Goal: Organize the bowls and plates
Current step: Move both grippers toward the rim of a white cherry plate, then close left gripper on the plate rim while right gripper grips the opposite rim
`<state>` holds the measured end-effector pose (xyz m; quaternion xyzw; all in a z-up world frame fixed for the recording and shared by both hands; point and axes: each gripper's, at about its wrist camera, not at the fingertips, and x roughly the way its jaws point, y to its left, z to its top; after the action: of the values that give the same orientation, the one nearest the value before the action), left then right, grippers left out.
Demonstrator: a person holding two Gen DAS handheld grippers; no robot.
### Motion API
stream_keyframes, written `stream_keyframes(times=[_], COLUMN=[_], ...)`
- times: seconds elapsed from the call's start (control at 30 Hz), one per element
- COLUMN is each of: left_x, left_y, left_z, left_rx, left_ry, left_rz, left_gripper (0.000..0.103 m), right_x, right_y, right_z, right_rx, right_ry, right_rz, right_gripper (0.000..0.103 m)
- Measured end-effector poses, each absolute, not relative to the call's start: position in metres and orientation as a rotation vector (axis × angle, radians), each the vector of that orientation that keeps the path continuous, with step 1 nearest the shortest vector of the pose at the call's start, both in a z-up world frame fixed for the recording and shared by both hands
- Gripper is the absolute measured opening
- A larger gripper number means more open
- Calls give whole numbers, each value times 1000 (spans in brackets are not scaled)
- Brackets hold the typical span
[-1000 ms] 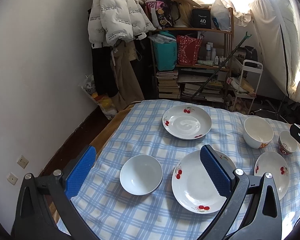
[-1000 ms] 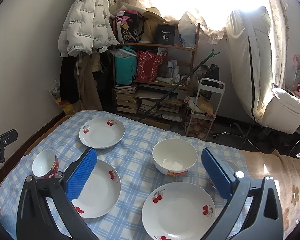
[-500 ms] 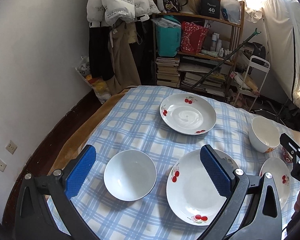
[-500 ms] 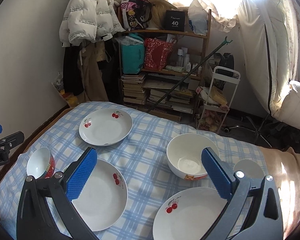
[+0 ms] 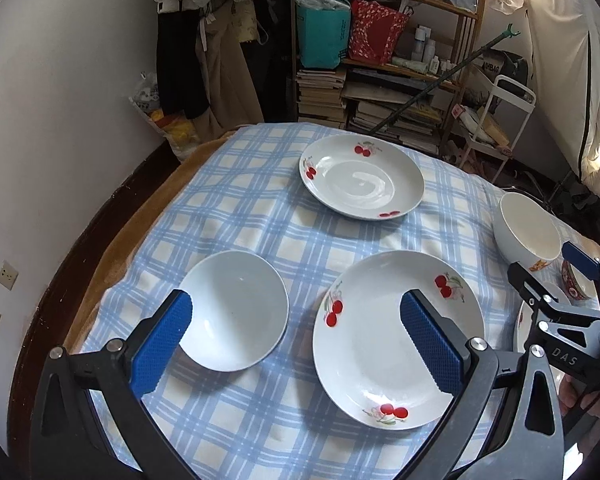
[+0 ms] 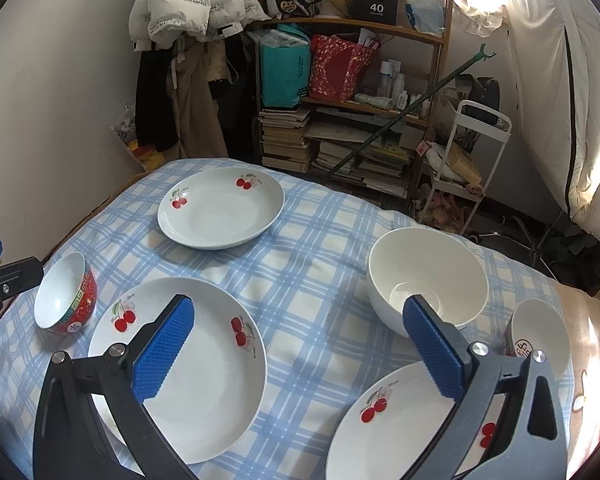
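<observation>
Cherry-print plates and bowls lie on a blue checked tablecloth point(image 5: 260, 240). In the left wrist view my open left gripper point(image 5: 296, 340) hovers between a small red-sided bowl point(image 5: 233, 312) and a near plate point(image 5: 398, 336); a far plate point(image 5: 362, 176) and a large white bowl point(image 5: 526, 232) lie beyond. In the right wrist view my open right gripper point(image 6: 298, 344) hangs over the near left plate point(image 6: 180, 364) and near right plate point(image 6: 400, 420). The red bowl point(image 6: 66, 294), far plate point(image 6: 220, 208), large white bowl point(image 6: 428, 280) and a second small bowl point(image 6: 536, 332) also show. Both grippers are empty.
A cluttered wooden shelf point(image 6: 340, 100) with books and bags, hanging coats point(image 6: 188, 12) and a white trolley point(image 6: 476, 152) stand behind the table. A wall point(image 5: 60, 120) runs along the table's left. The right gripper point(image 5: 564, 304) shows at the left view's right edge.
Both grippers have come lower and closer to the table; the dishes look larger. Nothing was picked up or moved.
</observation>
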<state>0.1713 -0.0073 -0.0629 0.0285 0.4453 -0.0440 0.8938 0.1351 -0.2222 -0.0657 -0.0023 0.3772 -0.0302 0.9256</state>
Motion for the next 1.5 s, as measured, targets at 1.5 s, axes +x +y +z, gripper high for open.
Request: stream_keyframes(times=[1.5], left_x=[190], left_y=[-4], left_z=[-153], left_rx=[-84], left_ry=[1300], left_rz=[-161], left_gripper=[65], right_x=[159], right_y=[-208], right_z=[-130], right_rx=[70], right_ry=[1028], right_rz=[122], right_gripper=[63])
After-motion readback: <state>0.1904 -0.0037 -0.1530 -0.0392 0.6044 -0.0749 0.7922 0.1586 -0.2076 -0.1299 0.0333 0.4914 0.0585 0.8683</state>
